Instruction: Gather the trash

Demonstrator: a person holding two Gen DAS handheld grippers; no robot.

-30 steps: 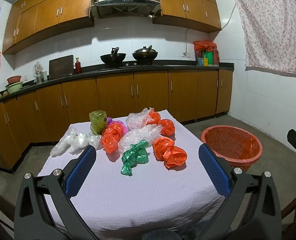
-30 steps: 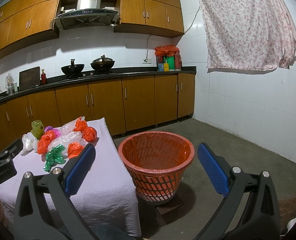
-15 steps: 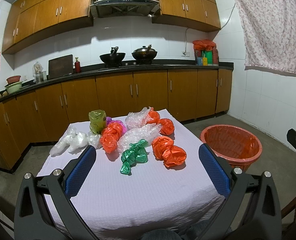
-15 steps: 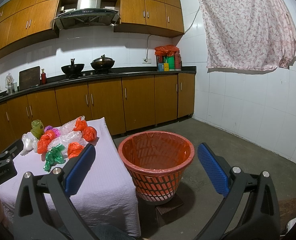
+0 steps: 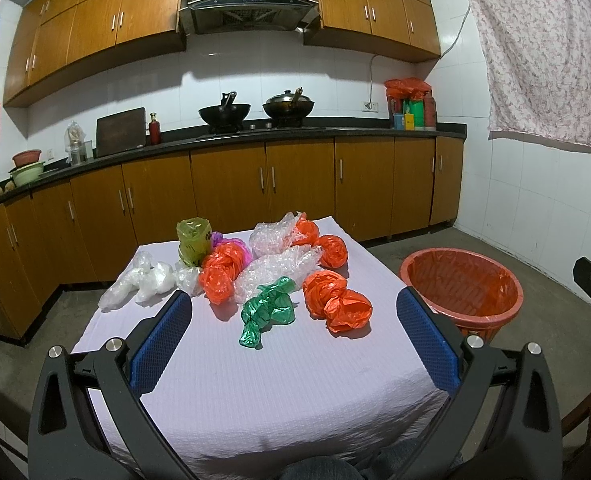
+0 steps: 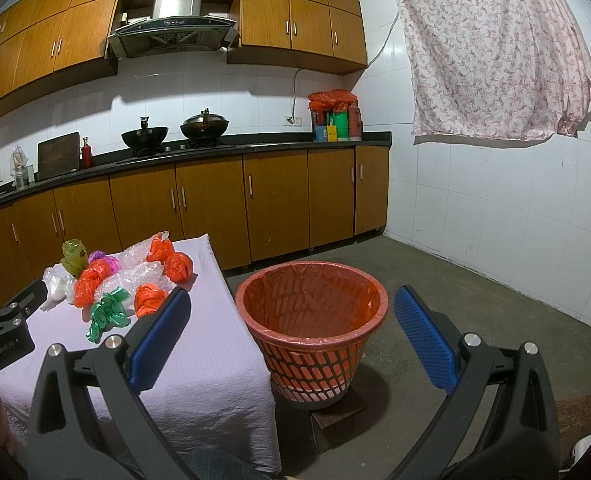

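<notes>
Crumpled plastic bags lie on a table with a pale lilac cloth (image 5: 279, 380): a green bag (image 5: 269, 312), an orange bag (image 5: 337, 306), another orange bag (image 5: 221, 270), clear bubble wrap (image 5: 275, 268), white bags (image 5: 143, 282) and a yellow-green bag (image 5: 193, 240). An orange trash basket (image 6: 313, 320) stands on the floor right of the table. My left gripper (image 5: 293, 332) is open and empty above the table's near half. My right gripper (image 6: 291, 334) is open and empty, facing the basket.
Wooden kitchen cabinets (image 5: 231, 188) and a dark counter with two woks (image 5: 225, 114) run along the back wall. A white tiled wall with a hanging floral cloth (image 6: 491, 60) is on the right. The basket stands on a small dark block (image 6: 339, 410) on the concrete floor.
</notes>
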